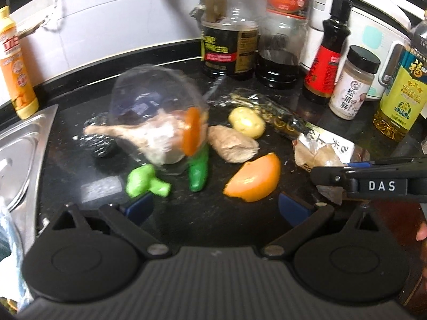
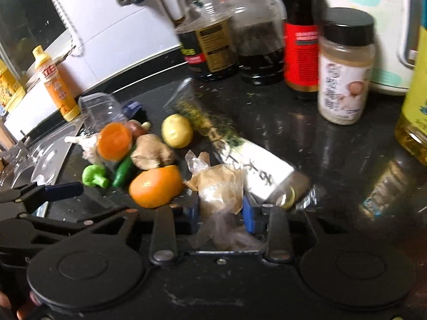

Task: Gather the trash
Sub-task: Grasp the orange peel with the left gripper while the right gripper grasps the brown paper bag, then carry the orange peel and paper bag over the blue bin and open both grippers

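On the black counter lie scraps and trash. A crumpled brownish plastic wrapper (image 2: 221, 186) sits between the fingers of my right gripper (image 2: 221, 213), which is shut on it. It also shows in the left wrist view (image 1: 320, 157). A long clear printed package (image 2: 240, 154) lies just behind it. A clear plastic cup (image 1: 157, 101) lies tipped over garlic (image 1: 160, 141) and a carrot slice (image 1: 190, 130). My left gripper (image 1: 216, 208) is open and empty, in front of the green pepper (image 1: 198, 173) and orange wedge (image 1: 253, 178).
A potato (image 1: 246, 121), ginger (image 1: 232, 144) and broccoli (image 1: 145, 181) lie among the trash. Sauce bottles (image 1: 229, 40), a spice jar (image 1: 352, 82) and an oil bottle (image 1: 400, 90) stand at the back. A steel sink (image 1: 18, 154) is at the left, with a yellow detergent bottle (image 1: 18, 69).
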`<action>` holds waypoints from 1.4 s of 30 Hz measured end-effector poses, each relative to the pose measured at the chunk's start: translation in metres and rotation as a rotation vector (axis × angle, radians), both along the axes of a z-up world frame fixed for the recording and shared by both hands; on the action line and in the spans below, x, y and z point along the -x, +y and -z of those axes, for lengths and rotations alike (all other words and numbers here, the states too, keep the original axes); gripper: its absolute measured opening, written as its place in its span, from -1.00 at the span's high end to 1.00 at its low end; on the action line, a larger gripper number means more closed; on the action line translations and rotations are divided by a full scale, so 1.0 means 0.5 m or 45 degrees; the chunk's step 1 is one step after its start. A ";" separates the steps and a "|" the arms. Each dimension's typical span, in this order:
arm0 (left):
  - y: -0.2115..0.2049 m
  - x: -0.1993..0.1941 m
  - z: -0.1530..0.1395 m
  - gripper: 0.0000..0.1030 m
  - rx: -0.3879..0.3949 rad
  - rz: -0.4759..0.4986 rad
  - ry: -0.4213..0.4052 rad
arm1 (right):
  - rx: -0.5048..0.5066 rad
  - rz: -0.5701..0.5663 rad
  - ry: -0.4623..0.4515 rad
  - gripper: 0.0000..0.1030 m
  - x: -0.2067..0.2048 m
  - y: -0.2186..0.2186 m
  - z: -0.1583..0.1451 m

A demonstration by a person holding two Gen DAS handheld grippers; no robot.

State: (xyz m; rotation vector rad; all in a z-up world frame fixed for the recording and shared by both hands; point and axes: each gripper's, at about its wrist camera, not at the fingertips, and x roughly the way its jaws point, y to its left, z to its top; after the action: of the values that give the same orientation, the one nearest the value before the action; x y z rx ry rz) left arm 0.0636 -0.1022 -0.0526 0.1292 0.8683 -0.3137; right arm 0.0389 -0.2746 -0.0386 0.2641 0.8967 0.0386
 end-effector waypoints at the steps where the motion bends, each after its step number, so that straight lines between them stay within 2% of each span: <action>1: -0.009 -0.002 0.002 -0.94 -0.004 0.010 -0.005 | -0.008 0.004 -0.003 0.38 0.004 -0.009 0.000; 5: -0.041 -0.010 0.011 -0.89 -0.023 0.040 -0.025 | -0.035 -0.010 -0.018 0.38 0.022 -0.028 0.002; 9: -0.060 -0.025 0.021 -0.68 -0.023 0.040 -0.013 | -0.034 -0.019 -0.033 0.39 0.028 -0.033 0.003; 14: -0.074 -0.030 0.029 -0.61 -0.053 0.045 -0.024 | -0.085 -0.016 -0.042 0.39 0.037 -0.051 0.005; 18: -0.088 -0.026 0.030 -0.34 -0.081 0.073 -0.054 | -0.106 0.004 -0.040 0.39 0.046 -0.064 0.004; 20: -0.094 -0.024 0.029 -0.08 -0.098 0.086 -0.069 | -0.108 0.012 -0.044 0.39 0.050 -0.066 0.004; 21: -0.095 -0.026 0.031 0.14 -0.092 0.096 -0.048 | -0.110 0.016 -0.045 0.39 0.051 -0.067 0.004; 23: -0.094 -0.026 0.033 0.16 -0.077 0.095 -0.039 | -0.109 0.023 -0.045 0.39 0.052 -0.066 0.004; 28: -0.084 -0.016 0.029 0.50 -0.065 0.089 -0.042 | -0.140 0.059 -0.045 0.39 0.053 -0.072 0.007; 33: -0.044 -0.009 0.018 0.53 -0.024 0.037 -0.003 | -0.101 0.073 -0.042 0.38 0.052 -0.056 0.006; 42: 0.053 0.025 -0.010 0.53 0.012 -0.036 0.017 | -0.196 0.024 0.008 0.40 0.043 0.021 0.006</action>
State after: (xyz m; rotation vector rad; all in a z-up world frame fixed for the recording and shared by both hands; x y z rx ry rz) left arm 0.0512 -0.0758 -0.0476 0.1062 0.8815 -0.2927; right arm 0.0175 -0.2639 -0.0415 0.4166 0.8987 0.0895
